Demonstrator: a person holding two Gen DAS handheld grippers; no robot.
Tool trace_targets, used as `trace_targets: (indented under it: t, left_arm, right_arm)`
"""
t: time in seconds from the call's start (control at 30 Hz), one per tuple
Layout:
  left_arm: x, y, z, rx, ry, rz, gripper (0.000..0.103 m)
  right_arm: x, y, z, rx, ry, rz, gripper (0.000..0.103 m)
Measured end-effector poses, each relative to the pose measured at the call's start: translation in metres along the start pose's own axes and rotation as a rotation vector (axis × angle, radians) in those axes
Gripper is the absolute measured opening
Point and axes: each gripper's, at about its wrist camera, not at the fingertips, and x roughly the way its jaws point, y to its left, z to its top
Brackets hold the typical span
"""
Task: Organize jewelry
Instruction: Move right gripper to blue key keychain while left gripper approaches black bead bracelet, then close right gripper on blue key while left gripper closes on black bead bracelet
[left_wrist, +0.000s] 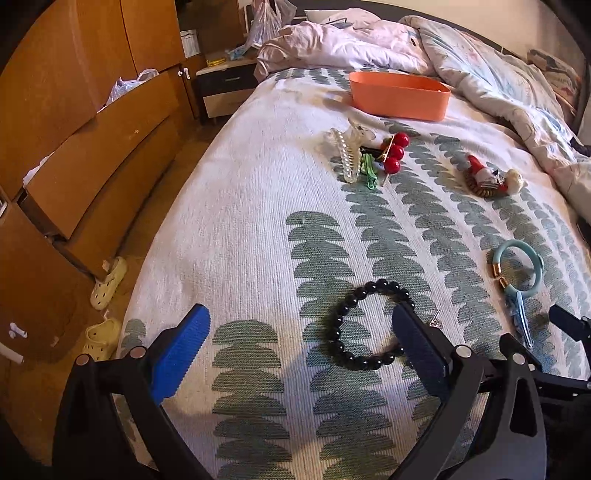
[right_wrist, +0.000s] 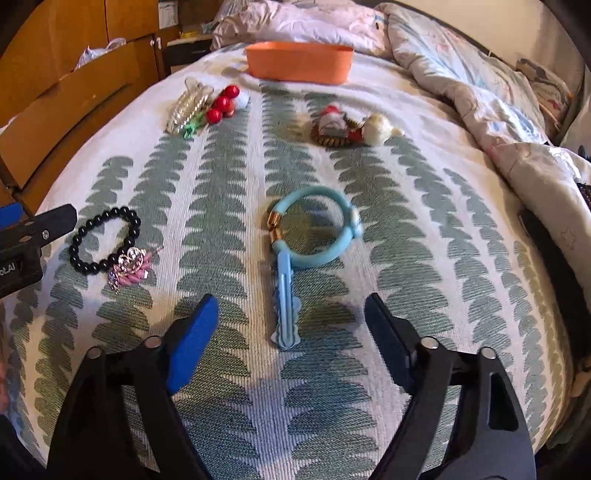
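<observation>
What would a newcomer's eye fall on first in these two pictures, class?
Probably the orange bin at the far end of the patterned bedspread, bright against the pale fabric. Next the blue bracelet and blue clip lying ahead of the open right gripper, and the black bead bracelet by the open left gripper.

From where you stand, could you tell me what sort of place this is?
Most likely a bedroom: a made bed with a rumpled duvet, a nightstand beside it, and wooden wardrobes along the wall.

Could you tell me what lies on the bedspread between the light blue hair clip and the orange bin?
In the right wrist view, the light blue bracelet touches the clip; beyond lies patterned bedspread up to the bin.
</observation>
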Motion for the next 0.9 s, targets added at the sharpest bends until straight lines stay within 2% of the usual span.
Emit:
trace_targets:
  t: [0.33, 0.7, 0.9]
  left_arm:
    - [0.015, -0.013, 0.004, 0.045, 0.032, 0.007, 0.098]
    - [0.035, -0.015, 0.005, 0.049, 0.087, 0.02, 0.098]
    - [0.042, -0.017, 0.002, 0.064, 0.102, 0.041, 0.098]
  right_arm:
    - [0.006, 0.004, 0.001, -0.029, 0.006, -0.037, 0.077]
    - [0.008, 0.007, 0.0, -0.036, 0.011, -0.043, 0.077]
    - [0.007, 0.005, 0.001, -0.037, 0.01, -0.062, 0.069]
